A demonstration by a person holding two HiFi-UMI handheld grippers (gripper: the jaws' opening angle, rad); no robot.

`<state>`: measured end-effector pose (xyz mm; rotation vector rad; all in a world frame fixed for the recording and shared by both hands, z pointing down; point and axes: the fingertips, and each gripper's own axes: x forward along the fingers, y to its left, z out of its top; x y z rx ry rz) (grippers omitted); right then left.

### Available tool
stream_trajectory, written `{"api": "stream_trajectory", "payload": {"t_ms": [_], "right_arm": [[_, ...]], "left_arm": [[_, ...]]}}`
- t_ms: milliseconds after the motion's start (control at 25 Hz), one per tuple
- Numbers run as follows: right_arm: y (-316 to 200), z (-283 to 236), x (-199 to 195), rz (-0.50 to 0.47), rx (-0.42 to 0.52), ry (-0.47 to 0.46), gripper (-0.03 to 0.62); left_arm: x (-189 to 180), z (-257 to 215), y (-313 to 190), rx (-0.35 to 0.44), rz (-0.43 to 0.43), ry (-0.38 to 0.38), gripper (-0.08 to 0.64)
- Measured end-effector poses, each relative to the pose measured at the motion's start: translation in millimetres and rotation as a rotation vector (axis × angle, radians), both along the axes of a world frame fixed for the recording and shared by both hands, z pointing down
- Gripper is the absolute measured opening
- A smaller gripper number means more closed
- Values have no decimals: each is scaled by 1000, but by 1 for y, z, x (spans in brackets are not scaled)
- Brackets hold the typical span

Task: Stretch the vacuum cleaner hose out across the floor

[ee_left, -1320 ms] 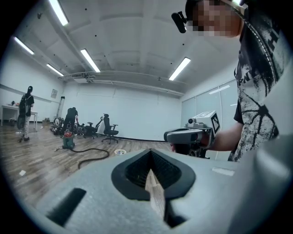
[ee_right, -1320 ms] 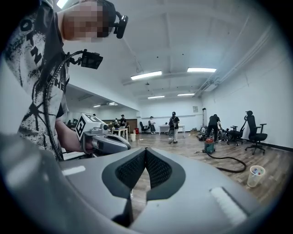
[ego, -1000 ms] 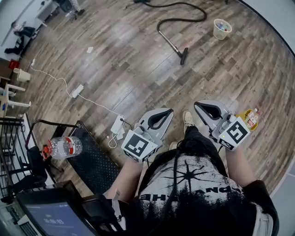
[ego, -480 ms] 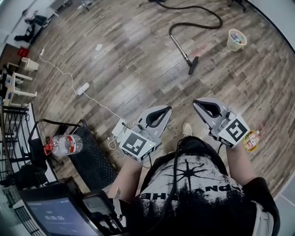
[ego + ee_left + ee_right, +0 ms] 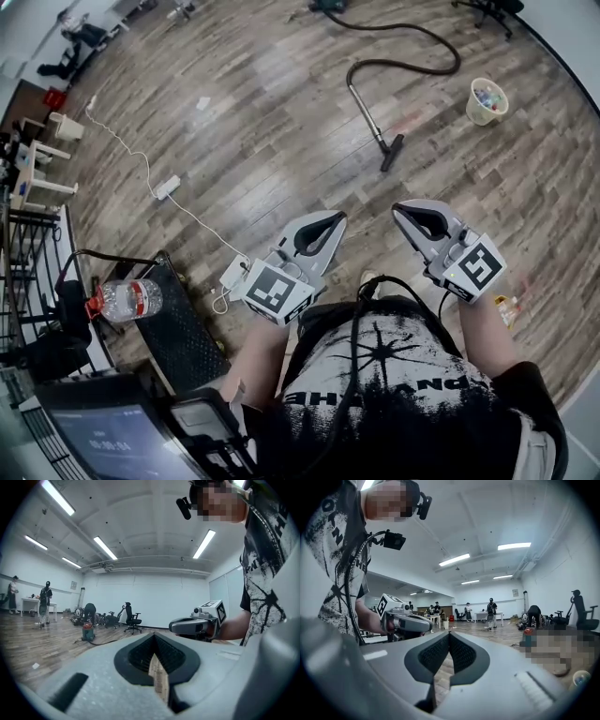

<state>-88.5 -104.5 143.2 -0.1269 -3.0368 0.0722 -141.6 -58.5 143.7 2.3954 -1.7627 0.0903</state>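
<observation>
Both tongs pressed together, nothing pinched: left gripper, right gripper. Vacuum cleaner hose lies looped on floor, well ahead of both tips; nozzle nearest. Judgement: stretching not begun; approach, pinch and pull all remain.

**Black printed tee, grey hand tools**

The person wears a black short-sleeved T-shirt with a white spiky star print and lettering, and a black cable runs down its front. The left gripper and right gripper are pale grey shells with black ribbed pads. Each carries a black-and-white marker cube.
</observation>
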Motion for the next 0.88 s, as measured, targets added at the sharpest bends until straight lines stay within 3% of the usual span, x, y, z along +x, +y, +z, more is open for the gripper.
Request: {"api": "stream_trajectory", "payload": {"t_ms": [280,440,720,880], "right_arm": [[-33,-15,-12,-8,27,-88,5],[-43,0,-18,-15,1,-20,5],[-66,0,-48,-12,10,-43,5],[-83,16,-72,16,-14,-2,5]], "left_arm": [[-3,0,-28,-5,-26,-11,0],[-14,4,-36,-10,-45,-1,0],[-41,11,-56,-29,-44,5,0],[-71,19,-75,-29,-31,13,0]]}}
